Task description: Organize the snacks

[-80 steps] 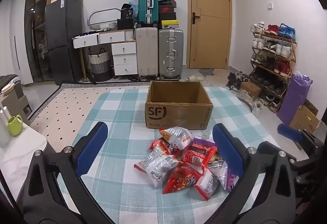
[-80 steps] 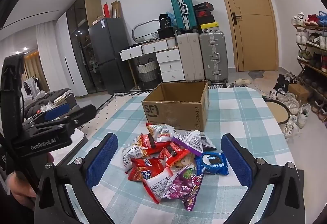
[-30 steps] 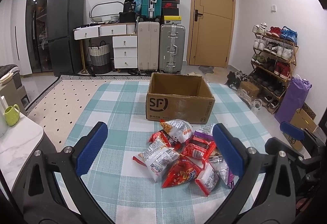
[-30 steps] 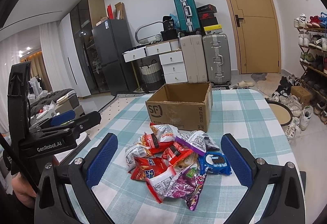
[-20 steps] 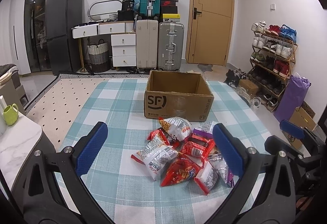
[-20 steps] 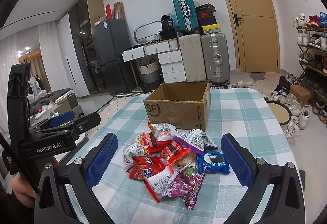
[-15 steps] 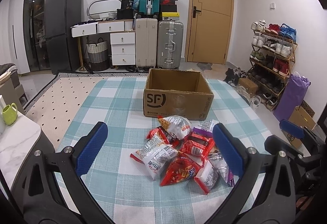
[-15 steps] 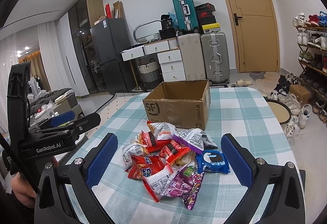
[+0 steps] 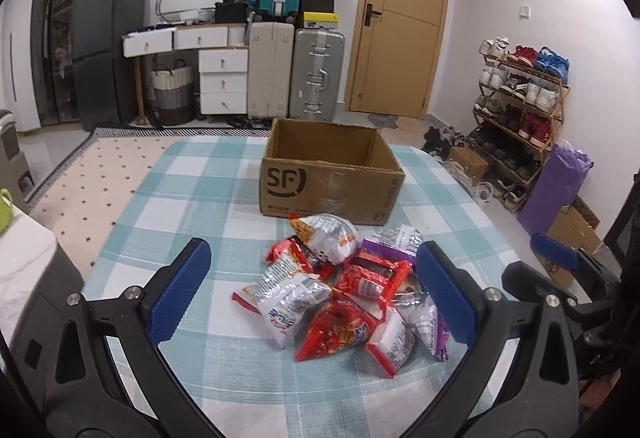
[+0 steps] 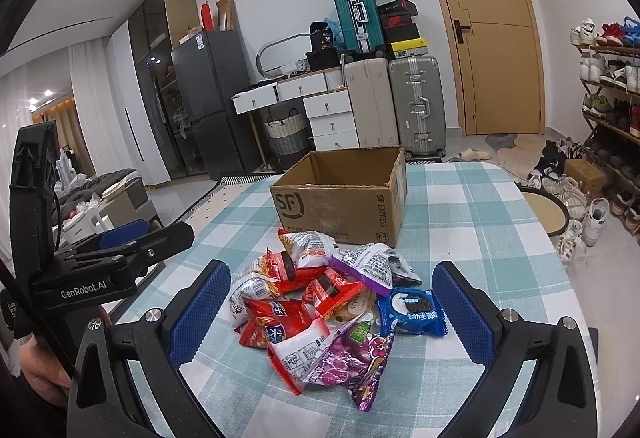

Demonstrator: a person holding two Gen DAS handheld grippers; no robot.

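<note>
Both grippers, left (image 9: 312, 286) and right (image 10: 332, 302), hover wide open and empty over the snacks (image 10: 336, 294), heaped just before the box (image 10: 340, 198), whose open top looks ready to take them, probably one by one.

The left gripper (image 9: 312, 290) fills the lower part of its own wrist view with a matte black frame of two angled arms. Each arm has triangular cut-outs and round silver screws near the joints. Its fingers (image 9: 178, 292) carry royal-blue pads with a fine diamond-textured surface.

The right gripper (image 10: 332, 312) is built the same way: black arms, silver screw heads, and blue textured pads (image 10: 464, 314).

At the left edge of the right wrist view, the left gripper's black body bears white "GenRobot.AI" lettering, with a thin black cable running down beside it. Below, in the lower left corner, a patch of bare skin of the left hand (image 10: 40, 374) shows.
</note>
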